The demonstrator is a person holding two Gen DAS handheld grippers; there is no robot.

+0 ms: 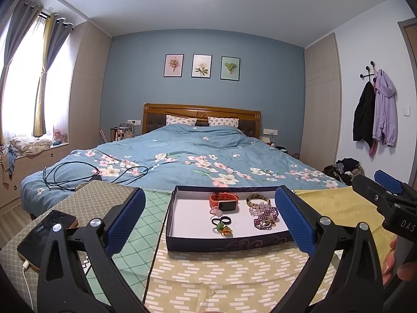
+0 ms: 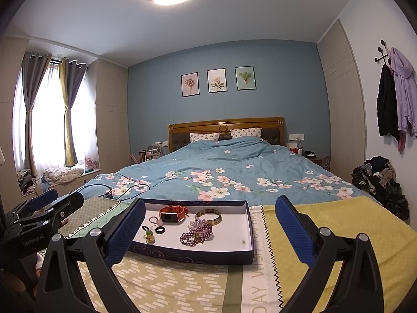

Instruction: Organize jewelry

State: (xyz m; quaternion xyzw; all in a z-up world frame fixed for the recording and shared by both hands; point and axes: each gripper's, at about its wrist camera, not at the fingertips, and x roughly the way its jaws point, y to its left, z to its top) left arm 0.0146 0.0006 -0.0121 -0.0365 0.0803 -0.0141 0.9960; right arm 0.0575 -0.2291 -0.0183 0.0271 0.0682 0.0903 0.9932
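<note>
Both claws hang released and empty. The left gripper holds its blue pads wide apart, and the shallow dark box lid serving as a jewelry tray lies just ahead of it, framed between its fingers. The right gripper is equally spread; from it the tray sits ahead and toward its left finger.

Everything is already inside the tray: an orange smartwatch at the far side, a brown bangle to its right, clear and purple bead bracelets heaped nearer the left gripper's right pad, two black rings and a small green-and-yellow charm closest to the claw. A pink hair tie lies beside the watch.

The risks, as I judge them: the bead bracelets are tangled with a ring in the heap, so pinching one may drag the others out. The rings are small and flat on a smooth white floor; wide pads could skid them or flick them over the low wall. The light cardboard tray rests on soft cloth and may slide or tip if a finger presses its rim.

The surface is a patterned yellow-and-green cloth, a yellow blanket to the right. Left of the left claw lies a charging phone. Beyond is a floral bed.
</note>
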